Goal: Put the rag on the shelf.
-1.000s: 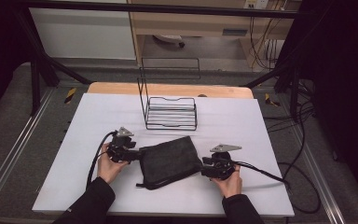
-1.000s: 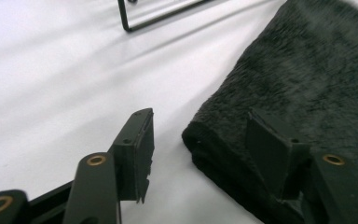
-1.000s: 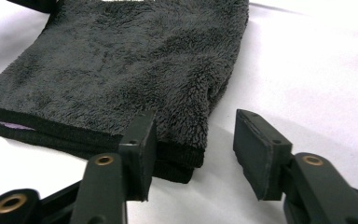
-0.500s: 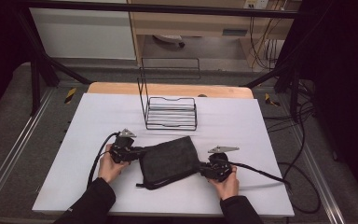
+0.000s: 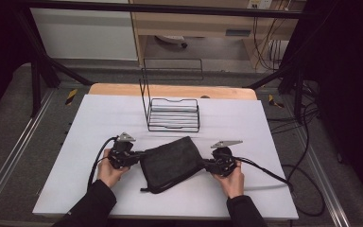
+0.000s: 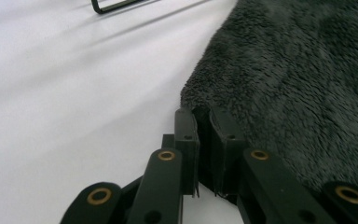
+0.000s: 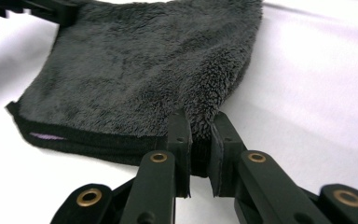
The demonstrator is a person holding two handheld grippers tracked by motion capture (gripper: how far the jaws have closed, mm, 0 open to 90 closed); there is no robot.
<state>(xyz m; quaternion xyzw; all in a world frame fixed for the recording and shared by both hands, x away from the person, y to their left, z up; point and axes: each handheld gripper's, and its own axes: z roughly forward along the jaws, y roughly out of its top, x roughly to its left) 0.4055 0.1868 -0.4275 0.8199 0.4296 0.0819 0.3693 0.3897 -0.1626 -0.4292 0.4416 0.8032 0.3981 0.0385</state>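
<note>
A dark grey fleecy towel (image 5: 170,161) lies folded on the white table (image 5: 99,118), also seen close up in the left gripper view (image 6: 298,79) and the right gripper view (image 7: 135,70). My left gripper (image 5: 138,155) is at the towel's left corner, and its jaws are pinched on that corner (image 6: 203,117). My right gripper (image 5: 206,164) sits at the towel's right corner, jaws shut on the fluffy edge (image 7: 200,122). The towel rests flat between the two hands. The left gripper's black jaws (image 7: 37,11) show at the far end of the towel in the right gripper view.
A black wire rack (image 5: 174,113) stands upright behind the towel, mid-table. Its base wire (image 6: 116,4) shows at the top of the left gripper view. A wooden strip (image 5: 170,90) edges the table's far side. Cables (image 5: 264,170) trail right off the table.
Both hands have barely shifted, staying at the towel's two corners. The towel lies as it did before.
</note>
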